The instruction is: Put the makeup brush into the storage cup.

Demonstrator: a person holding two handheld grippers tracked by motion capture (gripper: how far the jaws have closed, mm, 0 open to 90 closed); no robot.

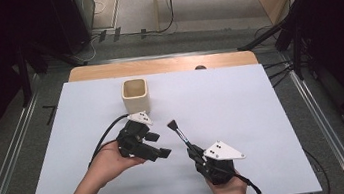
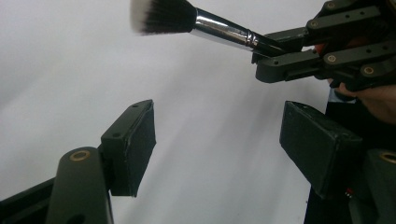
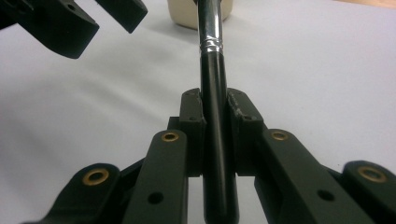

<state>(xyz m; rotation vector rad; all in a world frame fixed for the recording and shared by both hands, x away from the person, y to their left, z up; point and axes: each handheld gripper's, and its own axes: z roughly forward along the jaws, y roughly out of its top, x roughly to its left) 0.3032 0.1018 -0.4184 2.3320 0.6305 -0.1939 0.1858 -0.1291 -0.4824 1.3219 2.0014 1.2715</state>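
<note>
Brush (image 1: 181,135) and cup (image 1: 135,95) are the things in hand on the white table (image 1: 263,115). The brush is gripped by its black handle between the clenched jaws of the right gripper (image 1: 197,152), near the person and right of centre, with the bristles pointed far and slightly left, raised off the surface. In the right gripper view the handle (image 3: 215,121) is seen pinched squarely between both pads, the silver ferrule just beyond them. The left gripper (image 1: 159,145) is held just left of the brush, its jaws released and wide with nothing between them. The cup stands upright at the far side, apart from both grippers. Judged from this, the brush is likely meant for the cup. The grip should be kept firm, the brush tilted toward upright, carried over the cup's opening, and lowered handle-true so the rim is not struck and the cup not tipped.
</note>
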